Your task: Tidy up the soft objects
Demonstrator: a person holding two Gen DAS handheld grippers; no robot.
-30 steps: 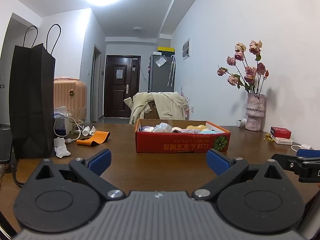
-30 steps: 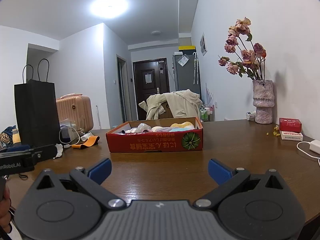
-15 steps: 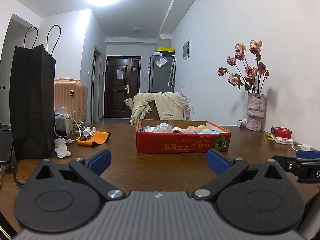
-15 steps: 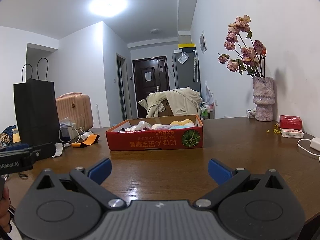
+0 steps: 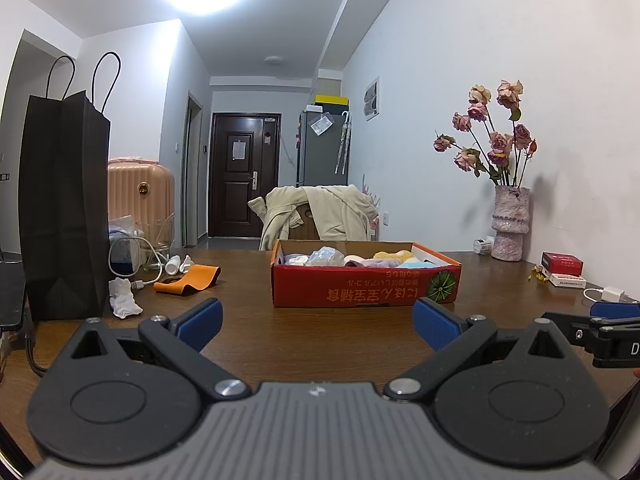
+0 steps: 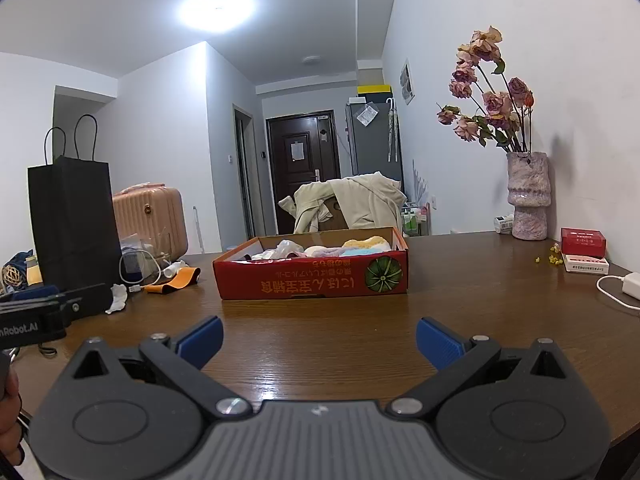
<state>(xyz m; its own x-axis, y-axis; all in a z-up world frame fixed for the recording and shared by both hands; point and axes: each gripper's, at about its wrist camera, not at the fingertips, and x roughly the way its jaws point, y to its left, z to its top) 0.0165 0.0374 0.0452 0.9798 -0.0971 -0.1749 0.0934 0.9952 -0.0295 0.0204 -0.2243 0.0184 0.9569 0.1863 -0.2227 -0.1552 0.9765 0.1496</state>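
A red cardboard box (image 5: 360,286) stands on the brown table, also in the right wrist view (image 6: 312,280). It holds several soft items: white, pink, yellow (image 5: 394,255) and light blue ones. My left gripper (image 5: 316,322) is open and empty, low over the table, well short of the box. My right gripper (image 6: 318,340) is open and empty, also short of the box. Each gripper shows at the edge of the other's view.
A black paper bag (image 5: 64,208) stands at the left with a crumpled tissue (image 5: 124,298), cables and an orange strap (image 5: 188,278). A vase of dried roses (image 5: 510,220), red packets (image 5: 562,264) and a white charger (image 6: 630,284) are at the right.
Both grippers have shifted very slightly toward the box; the right view has risen a little. Both stay open and empty.
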